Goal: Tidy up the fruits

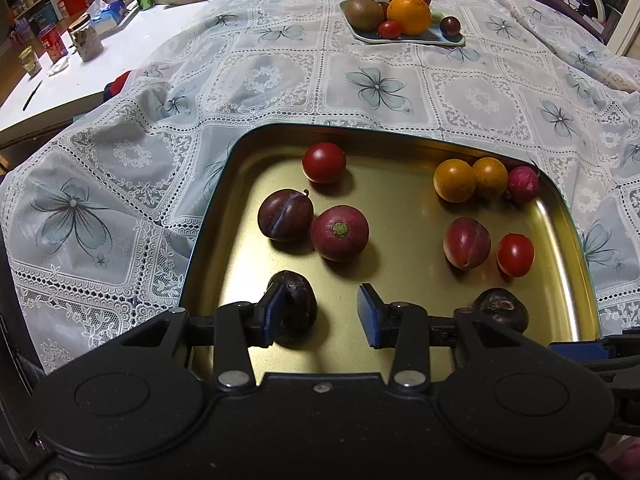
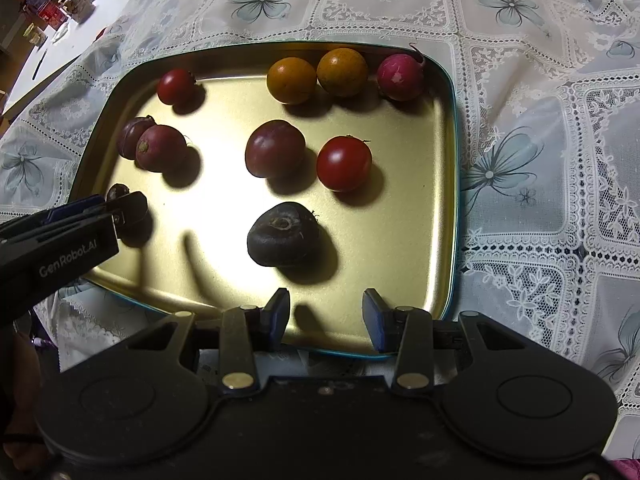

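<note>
A gold tray on a lace tablecloth is loaded with small fruits: red tomatoes, purple plums, two orange fruits, dark chestnuts. The left gripper is held spread, one pad beside a dark chestnut. The right gripper is held apart, empty, over the tray's near edge.
</note>
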Tool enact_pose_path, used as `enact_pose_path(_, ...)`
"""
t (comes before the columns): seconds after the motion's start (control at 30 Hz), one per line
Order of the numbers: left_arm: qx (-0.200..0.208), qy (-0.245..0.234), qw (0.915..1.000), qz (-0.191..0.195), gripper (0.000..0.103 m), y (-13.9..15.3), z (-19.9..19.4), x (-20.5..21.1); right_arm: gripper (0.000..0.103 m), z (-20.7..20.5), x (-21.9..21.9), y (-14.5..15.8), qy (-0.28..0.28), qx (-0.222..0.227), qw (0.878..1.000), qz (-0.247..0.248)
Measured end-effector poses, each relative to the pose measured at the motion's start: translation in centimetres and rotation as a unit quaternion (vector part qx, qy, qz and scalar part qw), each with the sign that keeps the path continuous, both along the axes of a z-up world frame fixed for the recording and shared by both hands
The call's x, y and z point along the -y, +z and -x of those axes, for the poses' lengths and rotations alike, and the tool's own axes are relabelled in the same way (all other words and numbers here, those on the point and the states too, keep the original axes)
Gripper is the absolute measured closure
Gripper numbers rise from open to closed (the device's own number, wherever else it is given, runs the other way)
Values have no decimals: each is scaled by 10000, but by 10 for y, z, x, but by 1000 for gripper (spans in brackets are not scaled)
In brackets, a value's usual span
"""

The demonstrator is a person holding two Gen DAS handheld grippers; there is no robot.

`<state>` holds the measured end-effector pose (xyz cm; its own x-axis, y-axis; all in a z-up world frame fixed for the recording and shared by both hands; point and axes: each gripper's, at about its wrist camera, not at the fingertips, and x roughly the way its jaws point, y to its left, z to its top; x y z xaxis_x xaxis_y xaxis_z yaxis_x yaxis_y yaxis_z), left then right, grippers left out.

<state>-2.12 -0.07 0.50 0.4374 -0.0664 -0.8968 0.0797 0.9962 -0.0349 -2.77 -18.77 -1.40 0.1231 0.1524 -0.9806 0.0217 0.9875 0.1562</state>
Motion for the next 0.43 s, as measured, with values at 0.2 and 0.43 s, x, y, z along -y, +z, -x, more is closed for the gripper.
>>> enact_pose_path(0.2,-6,-6,10000,1,54,0,0,1,60,0,0,0,7,-18,10000,-4)
enact_pose_path(0.43,33,-29,10000,17,54,1,2,2,60,0,-1,-2,14,-39,10000,-9)
